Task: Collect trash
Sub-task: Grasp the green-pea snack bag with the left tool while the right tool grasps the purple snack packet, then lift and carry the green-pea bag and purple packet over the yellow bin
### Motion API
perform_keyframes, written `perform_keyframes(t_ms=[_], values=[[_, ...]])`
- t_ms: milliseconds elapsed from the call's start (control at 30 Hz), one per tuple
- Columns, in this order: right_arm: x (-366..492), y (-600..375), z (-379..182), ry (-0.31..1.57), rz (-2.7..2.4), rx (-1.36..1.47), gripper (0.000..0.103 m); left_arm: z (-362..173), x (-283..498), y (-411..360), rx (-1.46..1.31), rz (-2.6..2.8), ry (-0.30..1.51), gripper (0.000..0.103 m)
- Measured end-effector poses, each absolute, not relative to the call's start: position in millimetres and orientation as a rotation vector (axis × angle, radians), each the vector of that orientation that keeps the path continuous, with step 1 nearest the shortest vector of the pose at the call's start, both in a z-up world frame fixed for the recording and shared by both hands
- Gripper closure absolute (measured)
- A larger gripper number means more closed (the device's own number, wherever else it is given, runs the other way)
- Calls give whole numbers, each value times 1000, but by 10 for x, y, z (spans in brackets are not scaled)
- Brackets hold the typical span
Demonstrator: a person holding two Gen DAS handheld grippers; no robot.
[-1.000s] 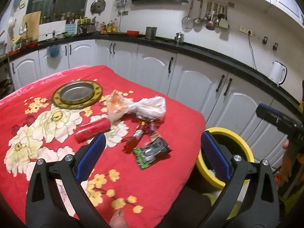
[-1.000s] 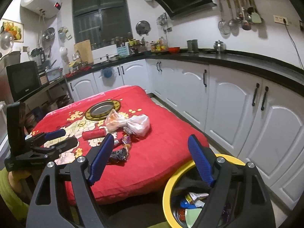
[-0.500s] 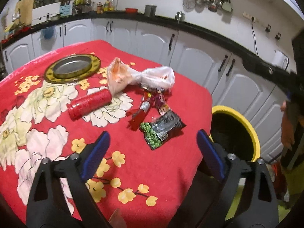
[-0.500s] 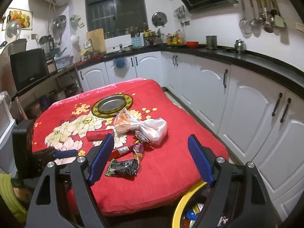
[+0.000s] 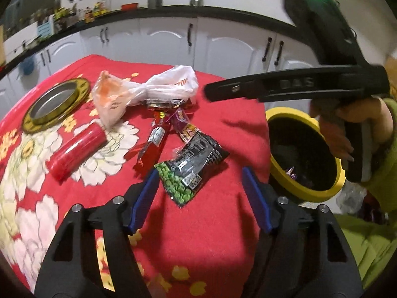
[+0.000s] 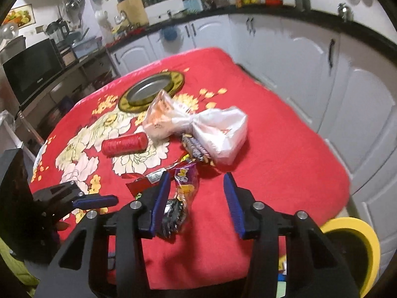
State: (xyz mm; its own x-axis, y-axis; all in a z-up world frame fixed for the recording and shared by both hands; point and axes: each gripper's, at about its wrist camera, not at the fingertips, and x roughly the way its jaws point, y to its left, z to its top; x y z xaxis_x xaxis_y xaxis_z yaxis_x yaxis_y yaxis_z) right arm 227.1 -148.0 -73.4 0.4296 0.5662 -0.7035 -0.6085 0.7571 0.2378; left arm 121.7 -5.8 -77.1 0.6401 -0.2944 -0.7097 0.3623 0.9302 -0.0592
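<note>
Wrappers (image 5: 191,168) lie on the red cloth (image 5: 218,236), now just ahead of my left gripper (image 5: 201,193); both grippers have closed in, jaws apart and empty, the right gripper (image 6: 197,198) straddling them, bin (image 5: 305,193) beside.

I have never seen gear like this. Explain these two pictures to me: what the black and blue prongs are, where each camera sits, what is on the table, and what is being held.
No robot: a person holds a two-finger gripper in each hand, each with a camera looking along its blue fingers. One picture is from the left gripper, the other from the right gripper. Both are open and hold nothing. On the red cloth lie snack wrappers, a tied plastic bag, a red cylinder and a metal plate. A yellow-rimmed bin stands beside the table.
</note>
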Motion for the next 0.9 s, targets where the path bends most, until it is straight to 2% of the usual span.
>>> perform_keyframes(t_ms=[133,367,467,533,767,900], values=[[2383,-1335,-859,919,763,-65,61,-822,1296,-114,143,-413,798,42],[2563,-1174,-1096,1019,793,-36,72,-935,1406,-128,162,-428,823,45],[2619,-1173,-1168,1047,802,2,79,-970,1447,-108,154,-421,837,51],[2620,-1189,-1181,1046,803,15,80,-991,1482,-84,144,-410,852,59],[2573,-1324,-1150,1022,783,59,81,-1032,1479,-126,170,-404,875,66],[2494,-1405,-1117,1004,776,73,82,-1046,1444,-171,202,-392,894,78]])
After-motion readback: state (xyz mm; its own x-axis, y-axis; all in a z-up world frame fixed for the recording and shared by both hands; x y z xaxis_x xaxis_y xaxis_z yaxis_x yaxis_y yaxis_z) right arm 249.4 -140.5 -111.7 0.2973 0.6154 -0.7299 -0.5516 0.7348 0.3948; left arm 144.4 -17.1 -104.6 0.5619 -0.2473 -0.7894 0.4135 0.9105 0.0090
